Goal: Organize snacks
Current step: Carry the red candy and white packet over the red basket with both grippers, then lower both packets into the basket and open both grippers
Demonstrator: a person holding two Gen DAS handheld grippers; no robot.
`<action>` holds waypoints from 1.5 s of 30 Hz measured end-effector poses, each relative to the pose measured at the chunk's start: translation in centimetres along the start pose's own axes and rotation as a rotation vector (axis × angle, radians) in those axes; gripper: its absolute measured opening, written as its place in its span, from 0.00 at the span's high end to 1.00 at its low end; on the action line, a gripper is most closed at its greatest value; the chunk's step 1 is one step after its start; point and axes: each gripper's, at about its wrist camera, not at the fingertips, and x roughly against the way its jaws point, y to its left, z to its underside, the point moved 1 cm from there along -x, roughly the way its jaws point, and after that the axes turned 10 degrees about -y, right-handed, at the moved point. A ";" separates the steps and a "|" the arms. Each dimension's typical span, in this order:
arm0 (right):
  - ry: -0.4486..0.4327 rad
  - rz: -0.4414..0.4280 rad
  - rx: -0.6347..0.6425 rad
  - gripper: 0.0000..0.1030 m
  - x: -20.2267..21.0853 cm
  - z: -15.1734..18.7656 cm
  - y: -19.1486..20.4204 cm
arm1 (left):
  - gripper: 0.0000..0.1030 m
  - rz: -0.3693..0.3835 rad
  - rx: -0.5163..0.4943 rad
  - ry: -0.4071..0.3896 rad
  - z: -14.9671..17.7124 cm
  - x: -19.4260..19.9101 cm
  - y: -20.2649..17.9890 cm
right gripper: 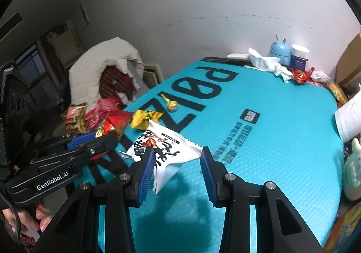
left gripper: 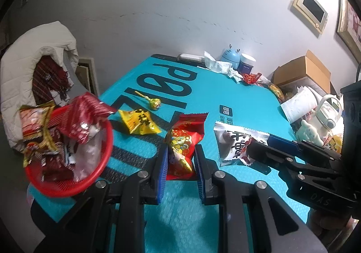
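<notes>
My left gripper [left gripper: 180, 156] is shut on a red snack packet [left gripper: 183, 140] with a gold pattern, pinched between the blue pads just above the teal mat. A red mesh basket [left gripper: 103, 162] heaped with snack packets sits to its left. My right gripper [right gripper: 177, 158] is open around a white snack packet [right gripper: 164, 151] with black characters; the left pad touches it, the right pad stands apart. The same white packet [left gripper: 234, 144] and right gripper [left gripper: 259, 147] show in the left wrist view. A yellow packet [left gripper: 138, 124] and a lollipop [left gripper: 155, 103] lie farther back on the mat.
The teal mat [left gripper: 248, 95] covers the table. At its far edge stand a blue gadget [left gripper: 230, 56], a dark jar [left gripper: 247, 63], crumpled paper [left gripper: 218, 65] and wrappers. A paper roll [left gripper: 297, 104], kettle [left gripper: 327, 113] and box [left gripper: 304, 70] crowd the right. A chair with a white jacket [left gripper: 33, 54] stands left.
</notes>
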 end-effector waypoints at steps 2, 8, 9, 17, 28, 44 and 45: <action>0.000 -0.016 0.009 0.61 0.2 0.2 0.7 | 0.79 -0.008 0.008 -0.004 0.3 0.7 0.3; 0.005 -0.082 0.056 0.61 -0.1 0.1 3.5 | 0.79 -0.045 0.034 -0.028 0.9 3.1 1.8; 0.006 -0.094 0.062 0.61 -0.2 0.1 3.9 | 0.79 -0.054 0.039 -0.034 0.9 3.6 2.1; 0.016 -0.195 0.120 0.61 -1.8 -0.7 7.9 | 0.79 -0.133 0.082 -0.070 0.8 6.1 5.3; 0.023 -0.248 0.169 0.61 -5.1 -2.6 10.6 | 0.79 -0.219 0.123 -0.086 -0.2 6.2 9.5; 0.079 -0.234 0.182 0.61 -9.4 -2.7 10.0 | 0.71 -0.236 0.121 0.077 0.0 0.4 11.9; 0.081 -0.233 0.182 0.61 -9.5 -2.7 10.0 | 0.68 -0.237 0.125 0.085 0.1 0.2 12.0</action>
